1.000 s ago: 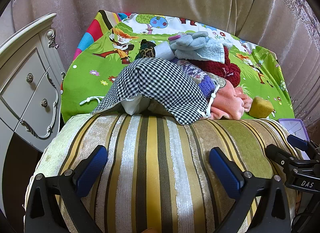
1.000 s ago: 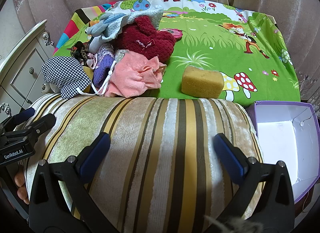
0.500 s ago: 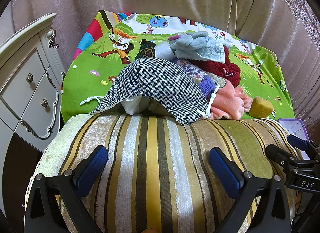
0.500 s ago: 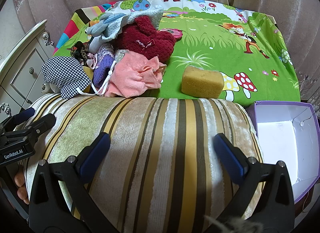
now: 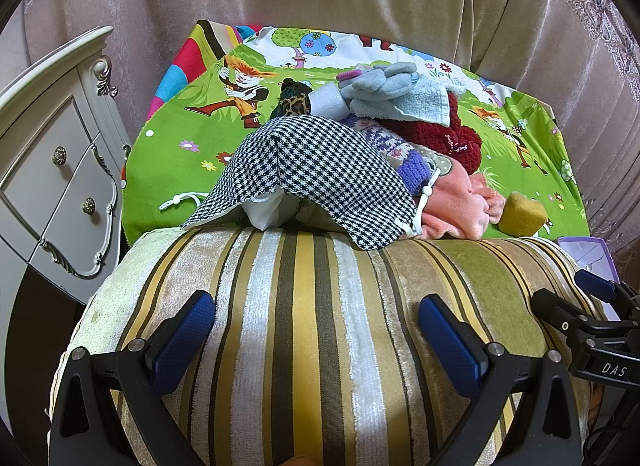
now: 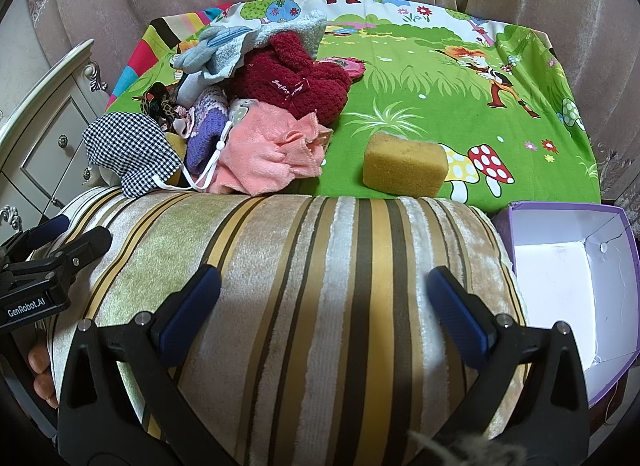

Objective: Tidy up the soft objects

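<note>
My left fingers (image 5: pixel 316 330) and right fingers (image 6: pixel 324 302) spread wide over striped cushion (image 6: pixel 304 286); sponge (image 6: pixel 404 165) beyond, far side; clothes pile (image 6: pixel 288 85) far left.

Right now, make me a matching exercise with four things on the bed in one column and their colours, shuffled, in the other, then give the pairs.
Things:
1. sponge
2. mask
3. towel
4. box

Colours:
A. pink
B. purple outside, white inside
C. yellow
D. black and white check

Pairs: 1-C, 2-D, 3-A, 4-B
</note>
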The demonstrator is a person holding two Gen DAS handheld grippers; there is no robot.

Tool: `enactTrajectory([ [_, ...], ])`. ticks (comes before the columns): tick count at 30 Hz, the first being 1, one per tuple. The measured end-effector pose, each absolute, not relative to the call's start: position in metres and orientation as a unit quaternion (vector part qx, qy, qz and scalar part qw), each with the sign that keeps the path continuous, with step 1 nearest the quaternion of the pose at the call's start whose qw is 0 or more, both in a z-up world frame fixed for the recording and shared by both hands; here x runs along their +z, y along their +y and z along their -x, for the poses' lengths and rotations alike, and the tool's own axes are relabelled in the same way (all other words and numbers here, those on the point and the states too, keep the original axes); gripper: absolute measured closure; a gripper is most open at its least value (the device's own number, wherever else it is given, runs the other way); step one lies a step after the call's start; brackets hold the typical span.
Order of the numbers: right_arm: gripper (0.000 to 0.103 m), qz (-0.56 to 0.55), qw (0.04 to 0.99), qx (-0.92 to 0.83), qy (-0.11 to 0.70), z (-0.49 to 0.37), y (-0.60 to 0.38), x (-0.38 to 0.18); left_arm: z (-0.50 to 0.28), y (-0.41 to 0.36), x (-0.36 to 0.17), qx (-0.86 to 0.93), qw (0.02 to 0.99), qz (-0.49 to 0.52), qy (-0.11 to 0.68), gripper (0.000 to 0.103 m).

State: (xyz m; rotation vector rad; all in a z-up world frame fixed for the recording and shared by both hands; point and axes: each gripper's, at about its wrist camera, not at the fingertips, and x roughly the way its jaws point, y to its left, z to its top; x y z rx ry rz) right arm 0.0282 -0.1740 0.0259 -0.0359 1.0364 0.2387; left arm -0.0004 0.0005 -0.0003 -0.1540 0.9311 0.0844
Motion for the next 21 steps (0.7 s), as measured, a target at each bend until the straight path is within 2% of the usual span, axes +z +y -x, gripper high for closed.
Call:
enactTrajectory([
  [21,0.000,-0.010,0.848,0.133,0.513,-0.057,-0.193,0.032,-0.028,0.036,0.022,0.038,0.889,0.165,0.426,0.001],
])
